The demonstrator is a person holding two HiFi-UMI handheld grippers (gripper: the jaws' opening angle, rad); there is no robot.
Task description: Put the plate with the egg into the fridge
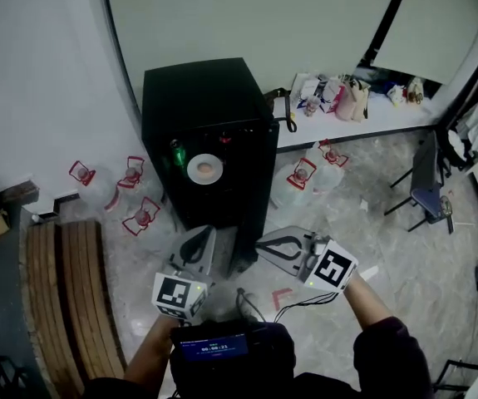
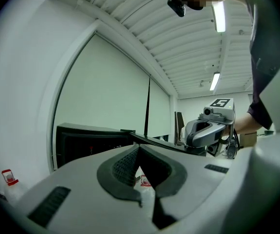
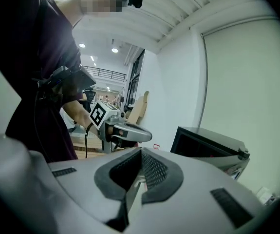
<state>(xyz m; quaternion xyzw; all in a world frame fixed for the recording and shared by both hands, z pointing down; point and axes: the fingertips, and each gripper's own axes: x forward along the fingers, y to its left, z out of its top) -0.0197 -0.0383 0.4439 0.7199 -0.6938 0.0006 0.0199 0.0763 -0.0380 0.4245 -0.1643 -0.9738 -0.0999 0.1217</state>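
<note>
In the head view a black mini fridge (image 1: 201, 98) stands open on the floor. A white plate with the egg (image 1: 204, 169) rests on a shelf inside it, beside a green bottle (image 1: 176, 153). The fridge door (image 1: 253, 198) is swung out to the right. My left gripper (image 1: 197, 241) and right gripper (image 1: 265, 244) hover side by side in front of the fridge, both shut and holding nothing. In the left gripper view the shut left gripper (image 2: 139, 151) faces the fridge (image 2: 88, 143), with the right gripper (image 2: 209, 128) alongside. In the right gripper view the right gripper (image 3: 140, 156) faces the left gripper (image 3: 125, 131) and the fridge (image 3: 208, 147).
Clear water jugs with red handles (image 1: 141, 214) lie on the floor left of the fridge, and more jugs (image 1: 303, 173) to its right. A wooden bench (image 1: 64, 298) runs along the left. Bags (image 1: 338, 96) sit on a ledge at the back, and a chair (image 1: 428, 181) stands at the right.
</note>
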